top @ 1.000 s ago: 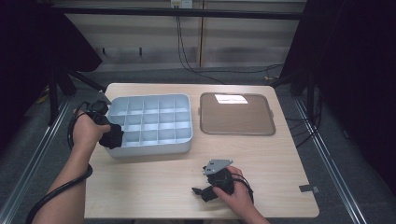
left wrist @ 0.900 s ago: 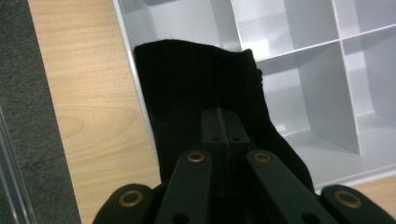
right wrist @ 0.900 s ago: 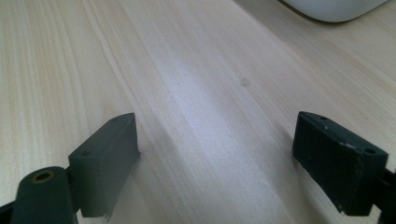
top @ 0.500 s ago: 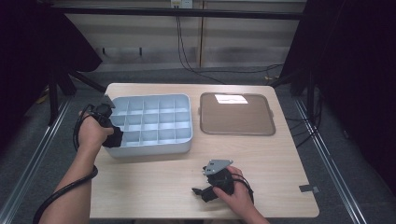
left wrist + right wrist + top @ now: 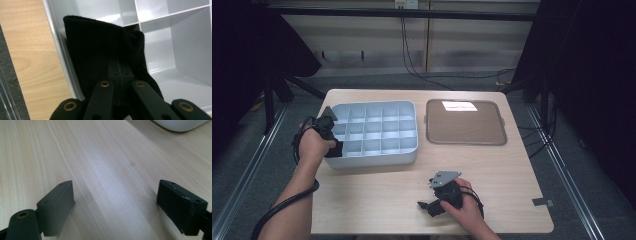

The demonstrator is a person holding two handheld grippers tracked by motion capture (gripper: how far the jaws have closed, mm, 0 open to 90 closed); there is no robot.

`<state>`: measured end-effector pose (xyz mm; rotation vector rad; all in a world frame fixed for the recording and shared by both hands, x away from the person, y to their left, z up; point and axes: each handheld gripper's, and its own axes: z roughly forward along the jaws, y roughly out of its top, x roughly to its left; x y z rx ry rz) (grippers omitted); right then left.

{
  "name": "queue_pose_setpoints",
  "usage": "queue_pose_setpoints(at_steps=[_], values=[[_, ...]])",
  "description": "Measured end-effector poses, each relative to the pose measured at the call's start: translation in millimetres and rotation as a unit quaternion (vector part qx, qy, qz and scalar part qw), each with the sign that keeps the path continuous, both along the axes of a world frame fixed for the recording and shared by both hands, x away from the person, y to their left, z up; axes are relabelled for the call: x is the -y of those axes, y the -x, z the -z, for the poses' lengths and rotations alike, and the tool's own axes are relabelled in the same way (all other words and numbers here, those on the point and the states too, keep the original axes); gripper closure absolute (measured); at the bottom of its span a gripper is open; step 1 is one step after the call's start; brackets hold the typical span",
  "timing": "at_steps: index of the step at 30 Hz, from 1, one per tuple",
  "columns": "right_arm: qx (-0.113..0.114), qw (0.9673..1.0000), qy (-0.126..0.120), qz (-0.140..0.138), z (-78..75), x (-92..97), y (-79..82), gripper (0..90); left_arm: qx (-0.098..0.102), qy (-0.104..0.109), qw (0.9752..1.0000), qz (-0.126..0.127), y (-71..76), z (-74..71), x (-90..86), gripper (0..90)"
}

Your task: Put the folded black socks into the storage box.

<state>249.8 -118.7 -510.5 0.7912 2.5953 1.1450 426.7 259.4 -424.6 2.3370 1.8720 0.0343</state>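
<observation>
A black cloth [image 5: 100, 50] is pinched in the closed left gripper [image 5: 121, 72], hanging into the near-left corner cell of the grey divided tray [image 5: 377, 159]; the right gripper [image 5: 115, 205] is held open over bare tabletop, well clear of that tray

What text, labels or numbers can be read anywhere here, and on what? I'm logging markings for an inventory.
No readable text anywhere.
White patch on the brown tray, at its far edge: washed out by glare, so whether it bears print cannot be told.
Grey divided bin: no markings.
Black cloth held in the left tongs: no tag or print visible.
</observation>
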Motion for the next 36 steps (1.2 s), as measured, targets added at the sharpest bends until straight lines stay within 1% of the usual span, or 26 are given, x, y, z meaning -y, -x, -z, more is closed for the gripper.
queue_pose_setpoints(at_steps=[1,4,12,22,23,26,32,33,36], values=[[0.001,1.0,0.0,0.0,0.0,0.0,-0.1,14.3,0.003,0.0,1.0,-0.001,0.2,1.0,0.5,90.0],[0.001,1.0,0.0,0.0,0.0,0.0,-0.1,14.3,0.0,-0.001,1.0,0.0,0.1,2.0,0.7,90.0],[0.001,1.0,0.0,0.0,0.0,0.0,0.1,14.3,-0.002,-0.005,1.0,0.002,0.0,11.3,2.6,90.0],[0.001,1.0,0.001,-0.001,-0.1,0.0,0.2,14.3,-0.001,-0.004,1.0,0.006,0.4,14.3,1.8,90.0],[0.001,1.0,0.001,-0.001,-0.1,0.0,0.2,14.3,0.002,-0.006,1.0,0.003,0.8,15.0,2.7,90.0],[0.001,1.0,0.001,-0.001,-0.1,0.0,0.3,14.3,0.003,-0.006,1.0,0.006,1.3,15.4,3.1,90.0],[0.001,1.0,0.001,0.0,-0.1,0.0,0.3,14.3,0.005,-0.003,1.0,0.004,1.8,16.7,2.3,90.0],[0.001,1.0,0.001,0.0,-0.1,0.0,0.3,14.3,0.006,-0.008,0.9999,0.003,1.4,17.0,2.8,90.0],[0.001,1.0,0.001,-0.001,-0.1,0.0,0.3,14.3,0.006,-0.009,0.9999,0.007,0.8,17.9,2.7,90.0]])
